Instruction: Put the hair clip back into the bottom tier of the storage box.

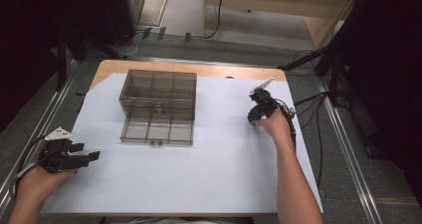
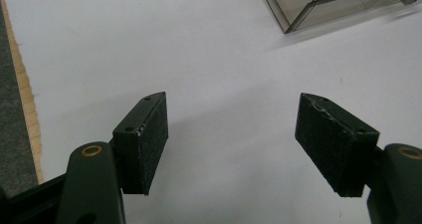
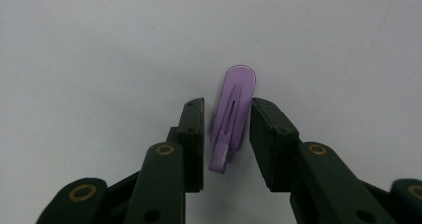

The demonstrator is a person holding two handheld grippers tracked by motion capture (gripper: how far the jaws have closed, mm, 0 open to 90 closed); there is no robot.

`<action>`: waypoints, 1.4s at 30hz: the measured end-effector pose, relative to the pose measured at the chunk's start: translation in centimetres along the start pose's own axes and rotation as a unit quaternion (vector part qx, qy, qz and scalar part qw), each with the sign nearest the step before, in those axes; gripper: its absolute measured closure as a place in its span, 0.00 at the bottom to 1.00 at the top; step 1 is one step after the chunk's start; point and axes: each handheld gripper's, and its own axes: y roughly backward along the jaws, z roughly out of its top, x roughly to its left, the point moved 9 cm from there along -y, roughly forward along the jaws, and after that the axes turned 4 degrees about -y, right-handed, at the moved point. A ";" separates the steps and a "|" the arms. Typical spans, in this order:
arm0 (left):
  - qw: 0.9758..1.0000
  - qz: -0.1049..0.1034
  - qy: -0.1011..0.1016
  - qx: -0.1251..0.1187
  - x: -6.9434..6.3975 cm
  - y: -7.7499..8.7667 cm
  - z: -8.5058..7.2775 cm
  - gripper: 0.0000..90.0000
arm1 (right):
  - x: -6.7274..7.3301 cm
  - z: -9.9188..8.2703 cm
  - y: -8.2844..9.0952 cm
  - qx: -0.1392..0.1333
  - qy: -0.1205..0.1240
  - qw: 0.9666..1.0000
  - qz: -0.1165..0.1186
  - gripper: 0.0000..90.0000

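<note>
A purple hair clip lies flat on the white sheet, lengthwise between the jaws of my right gripper. The jaws stand close on both sides of it. The right pad is at the clip's edge, while a thin strip of sheet shows between the clip and the left pad. In the high view this gripper points down at the sheet, right of the box. My left gripper rests at the sheet's left edge, open and with nothing between its pads.
A smoky clear plastic drawer box with compartments stands left of centre, one drawer pulled out toward me; its corner appears in the left gripper view. The wooden table edge runs along the sheet's left side.
</note>
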 end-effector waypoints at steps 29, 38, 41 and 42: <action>1.000 0.001 0.002 -0.002 0.1 0.1 0.0 0.33 | 0.4 0.1 -0.3 0.004 0.016 0.999 -0.036 0.86; 1.000 0.001 0.001 -0.002 0.2 0.1 0.0 0.33 | 0.3 0.1 -0.3 0.003 0.013 1.000 -0.028 0.86; 1.000 0.001 0.001 -0.002 0.2 0.1 0.0 0.33 | 0.3 0.1 -0.3 0.003 0.010 1.000 -0.027 0.86; 1.000 0.001 0.001 -0.001 0.2 0.1 0.0 0.33 | 0.3 0.2 -0.2 0.002 0.010 1.000 -0.026 0.86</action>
